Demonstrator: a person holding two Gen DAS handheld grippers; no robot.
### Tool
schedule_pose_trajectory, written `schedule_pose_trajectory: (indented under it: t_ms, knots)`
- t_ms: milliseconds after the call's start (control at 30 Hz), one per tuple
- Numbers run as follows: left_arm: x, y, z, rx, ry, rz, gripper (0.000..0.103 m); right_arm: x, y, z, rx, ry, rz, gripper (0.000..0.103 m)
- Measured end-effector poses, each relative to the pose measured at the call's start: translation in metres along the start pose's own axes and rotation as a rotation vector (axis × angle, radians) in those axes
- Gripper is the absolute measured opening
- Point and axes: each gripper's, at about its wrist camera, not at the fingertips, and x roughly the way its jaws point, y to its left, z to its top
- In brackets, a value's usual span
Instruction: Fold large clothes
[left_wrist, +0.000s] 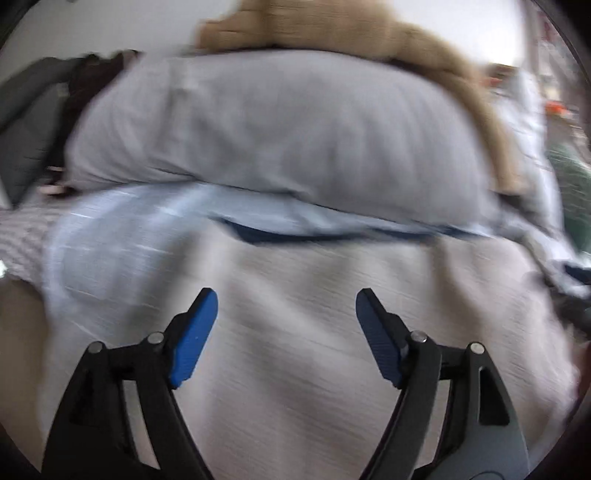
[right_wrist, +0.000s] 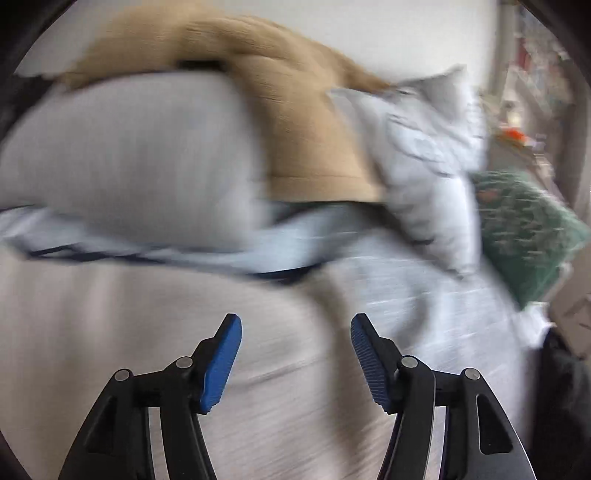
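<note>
A large pale pinkish-grey garment (left_wrist: 314, 332) lies spread on the bed and fills the lower half of the left wrist view. A dark slit runs across its far edge. My left gripper (left_wrist: 286, 299) hangs open above it, nothing between its blue pads. In the right wrist view the same garment (right_wrist: 147, 332) lies below my right gripper (right_wrist: 295, 323), which is open too and holds nothing. A light blue cloth (left_wrist: 122, 243) peeks out along the garment's far side, and the light blue cloth (right_wrist: 295, 240) also shows in the right wrist view. Both pictures are blurred by motion.
Behind the garment sits a big grey pillow (left_wrist: 277, 122) with a tan knitted garment (right_wrist: 295, 122) draped over it. A smaller pale pillow (right_wrist: 424, 158) and a green patterned cushion (right_wrist: 524, 229) lie at the right. Dark clothing (left_wrist: 40, 118) lies far left.
</note>
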Motion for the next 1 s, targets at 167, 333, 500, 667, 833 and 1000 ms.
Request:
schedule_pose_trajectory:
  t_ms: [167,333,500,667,833,1000]
  knots:
    - [0.013,-0.002,-0.05,-0.066,0.105,-0.035,0.075,-0.007,0.067,-0.051,-0.152,0.11,0.109,0.066]
    - [0.002,0.074,-0.082,-0.153,0.108,0.031,0.071,-0.004,-0.011,-0.087,0.052,0.158,0.139,0.072]
    - [-0.05,0.091,-0.099,-0.248,0.129,0.042,0.07,-0.036,-0.072,-0.113,0.199,0.222,0.095,0.073]
    - [-0.104,0.092,-0.118,-0.445,0.21,-0.047,0.083,-0.092,-0.083,-0.123,0.279,0.235,0.158,0.078]
    - [-0.132,0.093,-0.135,-0.58,0.251,-0.096,0.088,-0.135,-0.083,-0.133,0.347,0.227,0.217,0.084]
    - [-0.132,0.095,-0.169,-0.637,0.25,-0.132,0.094,-0.144,-0.087,-0.163,0.404,0.28,0.213,0.085]
